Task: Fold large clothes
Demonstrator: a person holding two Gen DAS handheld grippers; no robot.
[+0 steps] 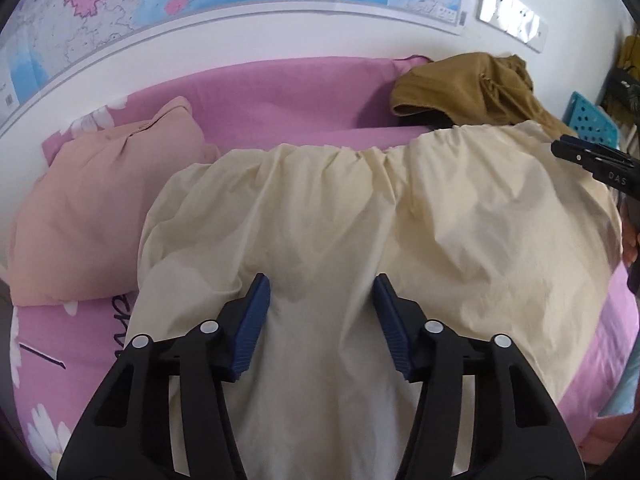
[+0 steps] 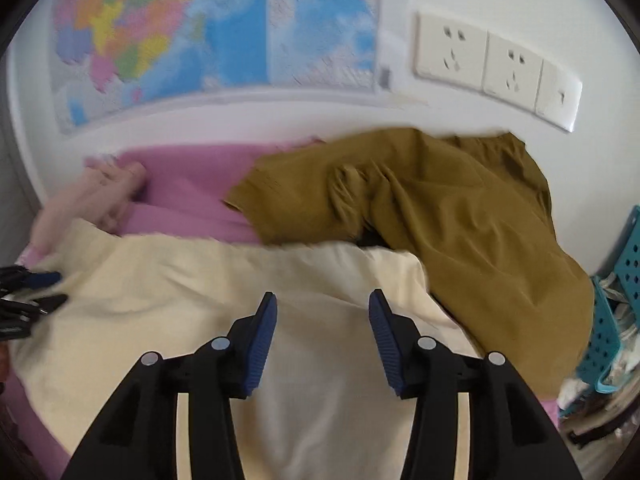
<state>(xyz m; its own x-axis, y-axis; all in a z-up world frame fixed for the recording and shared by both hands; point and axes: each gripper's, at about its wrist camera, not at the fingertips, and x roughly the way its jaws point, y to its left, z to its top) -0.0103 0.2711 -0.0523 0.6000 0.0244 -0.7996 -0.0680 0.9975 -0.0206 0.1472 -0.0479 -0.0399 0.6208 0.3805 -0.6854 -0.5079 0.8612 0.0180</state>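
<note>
While the cream garment (image 1: 360, 216) lies spread and rumpled across the pink bedsheet (image 1: 280, 96), its gathered edge toward the wall, both of your grippers hang over it, tilted downward. Your left gripper (image 1: 322, 292) sits above the near middle of the cloth, blue pads (image 1: 252, 328) about half apart, nothing pinched between them; the fabric shows flat below the gap. Your right gripper (image 2: 322, 308) points at the cloth's right part, close to where the cream edge meets the mustard-brown garment (image 2: 460, 216); its pads stand partly apart too, gripping nothing. From the left wrist view its tip pokes in at the right edge; from the right wrist view the left one's tips show at the far left, over the cloth. Brown garment is heaped at the back right of the bed, overlapping the cream corner. Peach pillow (image 1: 100, 208) at left, touching the cream cloth's side. Wall map (image 2: 192, 28) above; socket strip (image 2: 496, 68) to its right. Teal perforated basket (image 2: 616, 312) off the bed's right side. Right wrist view is motion-blurred.
</note>
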